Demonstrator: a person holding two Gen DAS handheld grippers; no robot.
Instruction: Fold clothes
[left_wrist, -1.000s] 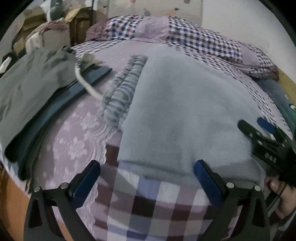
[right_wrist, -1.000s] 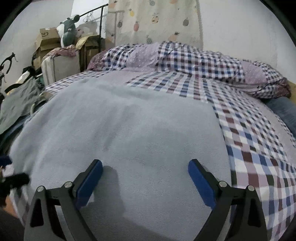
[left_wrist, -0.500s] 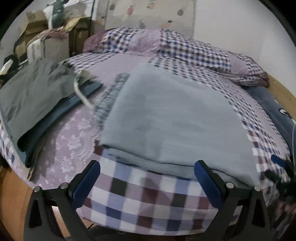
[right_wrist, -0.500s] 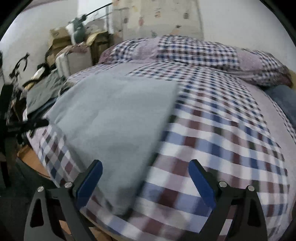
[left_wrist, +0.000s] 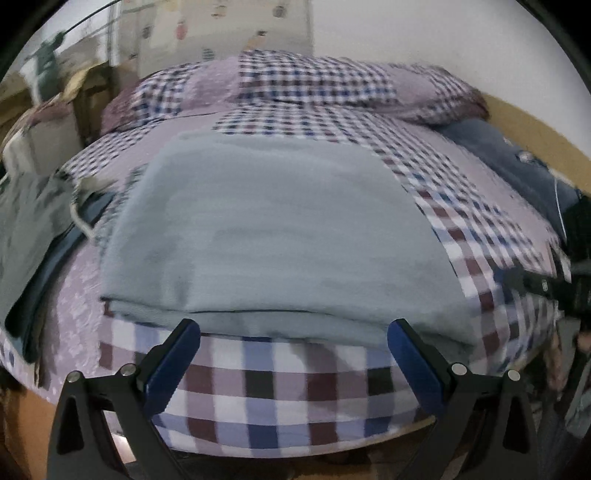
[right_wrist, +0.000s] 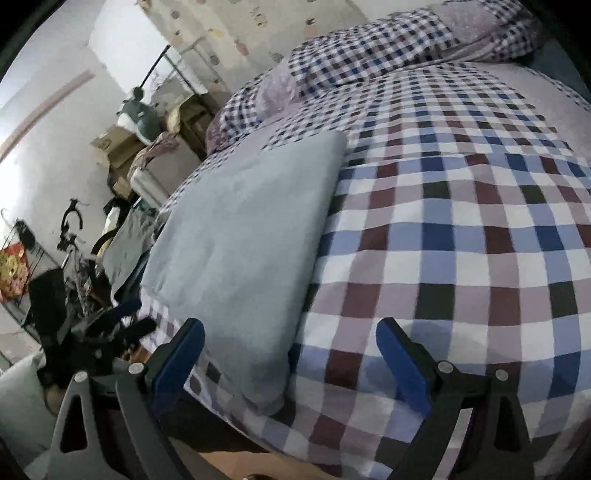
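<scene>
A light grey-blue folded garment (left_wrist: 266, 236) lies flat on the checked bedspread (left_wrist: 280, 398), near the front edge of the bed. My left gripper (left_wrist: 291, 350) hovers open just in front of its near folded edge, holding nothing. In the right wrist view the same garment (right_wrist: 243, 243) sits to the left. My right gripper (right_wrist: 290, 350) is open over the garment's near right corner and the bedspread (right_wrist: 461, 240), empty. The left gripper (right_wrist: 110, 325) shows dark at that view's left edge. The right gripper (left_wrist: 546, 284) appears blurred at the left view's right edge.
A stack of folded dark clothes (left_wrist: 33, 236) and a striped garment (left_wrist: 110, 206) lie left of the grey one. Checked pillows (left_wrist: 314, 81) sit at the head of the bed. A dark blue garment (left_wrist: 517, 166) lies at the right. Boxes and clutter (right_wrist: 122, 155) stand beyond the bed.
Both grippers have pulled back off the grey garment toward the bed's front edge. The right one has swung to the right and tilted, and now sees the garment from its right side.
</scene>
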